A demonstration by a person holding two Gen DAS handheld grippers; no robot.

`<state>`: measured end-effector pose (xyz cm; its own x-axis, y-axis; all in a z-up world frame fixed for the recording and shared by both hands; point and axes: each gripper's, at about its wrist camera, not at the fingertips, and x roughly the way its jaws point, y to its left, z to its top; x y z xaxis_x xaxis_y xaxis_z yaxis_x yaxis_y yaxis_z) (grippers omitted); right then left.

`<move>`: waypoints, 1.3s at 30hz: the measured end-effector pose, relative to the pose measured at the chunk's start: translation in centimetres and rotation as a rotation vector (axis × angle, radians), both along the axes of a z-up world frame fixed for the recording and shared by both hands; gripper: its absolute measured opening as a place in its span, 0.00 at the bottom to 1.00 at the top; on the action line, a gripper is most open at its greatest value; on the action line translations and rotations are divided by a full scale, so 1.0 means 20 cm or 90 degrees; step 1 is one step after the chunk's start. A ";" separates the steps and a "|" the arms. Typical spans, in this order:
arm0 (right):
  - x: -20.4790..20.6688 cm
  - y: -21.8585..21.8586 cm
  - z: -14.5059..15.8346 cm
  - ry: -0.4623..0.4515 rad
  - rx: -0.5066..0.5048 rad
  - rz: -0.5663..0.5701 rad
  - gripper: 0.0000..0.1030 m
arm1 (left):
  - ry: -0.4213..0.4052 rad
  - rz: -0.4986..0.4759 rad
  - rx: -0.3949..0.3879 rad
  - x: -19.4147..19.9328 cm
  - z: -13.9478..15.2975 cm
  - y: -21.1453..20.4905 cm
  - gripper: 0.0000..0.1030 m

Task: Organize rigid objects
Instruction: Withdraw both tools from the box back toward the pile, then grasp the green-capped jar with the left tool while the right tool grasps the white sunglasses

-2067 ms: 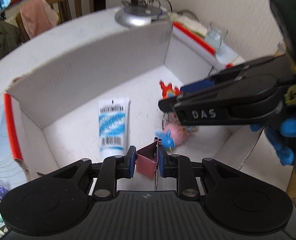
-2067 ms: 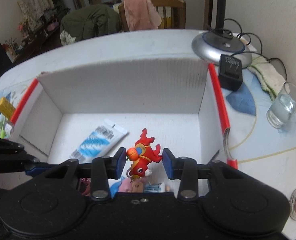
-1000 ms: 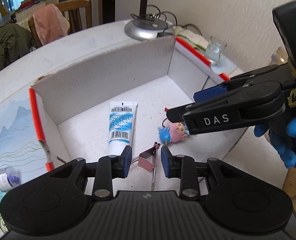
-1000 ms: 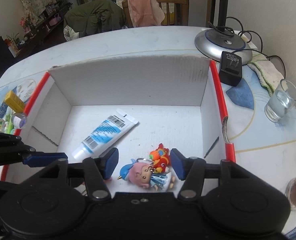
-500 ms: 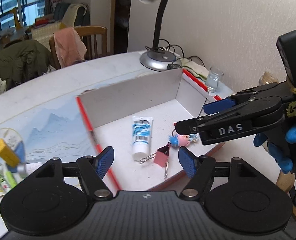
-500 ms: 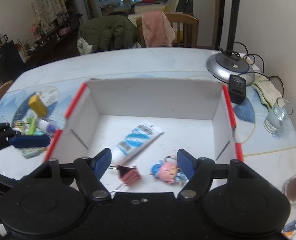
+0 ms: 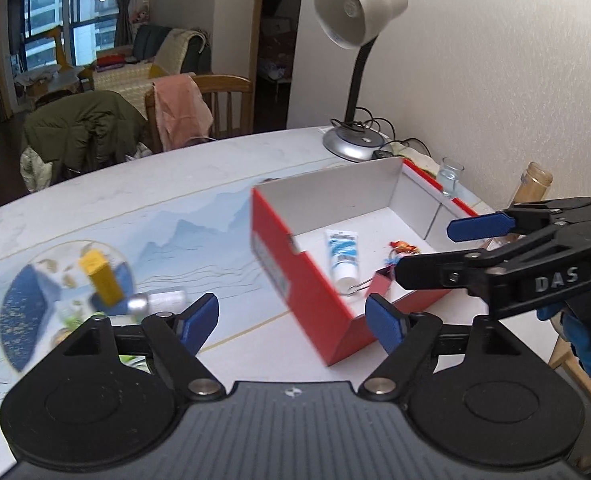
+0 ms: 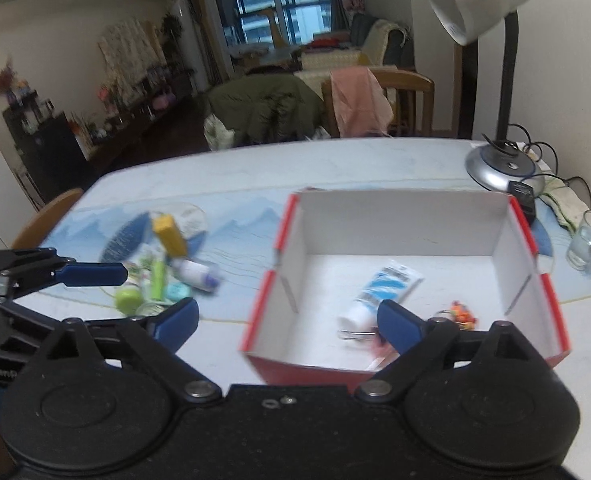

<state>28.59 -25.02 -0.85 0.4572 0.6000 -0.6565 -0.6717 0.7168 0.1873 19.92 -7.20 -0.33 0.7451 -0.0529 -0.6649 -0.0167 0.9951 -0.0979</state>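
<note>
Dropped binder clip (image 7: 379, 285) and keychain toys (image 8: 461, 314) into box (image 7: 295, 272); left gripper (image 7: 291, 316) and right gripper (image 8: 287, 320) pulled back, jaws wide, empty. Left pile (image 8: 163, 272) next, probably.

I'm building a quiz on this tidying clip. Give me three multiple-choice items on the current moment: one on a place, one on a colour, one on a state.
1. Where does the white and blue tube lie?
A. inside the box
B. on the lamp base
C. on the chair

2. What colour is the outside of the box?
A. green
B. red
C. black

3. How do the left gripper and right gripper stand?
A. both shut on items
B. only the left open
C. both open and empty

Answers: 1 A, the tube rests on the white box floor. 2 B, the outer wall shows red. 3 C, the blue pads of each are wide apart with nothing between.
</note>
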 end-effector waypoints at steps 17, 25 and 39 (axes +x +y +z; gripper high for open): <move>-0.46 0.44 -0.19 0.025 -0.043 0.090 0.92 | -0.018 0.081 -0.034 -0.30 -0.11 0.55 0.99; -0.62 0.63 -0.33 0.043 -0.101 0.156 0.82 | -0.010 0.133 -0.043 -0.35 -0.25 0.74 1.00; -0.68 0.80 -0.49 0.035 -0.188 0.195 0.78 | 0.064 0.223 -0.073 -0.20 -0.49 0.98 1.00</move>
<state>14.90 -9.10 -10.74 0.2466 0.4852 -0.8389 -0.8565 0.5141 0.0456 15.92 12.43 -10.11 0.6622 0.1151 -0.7404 -0.3689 0.9102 -0.1884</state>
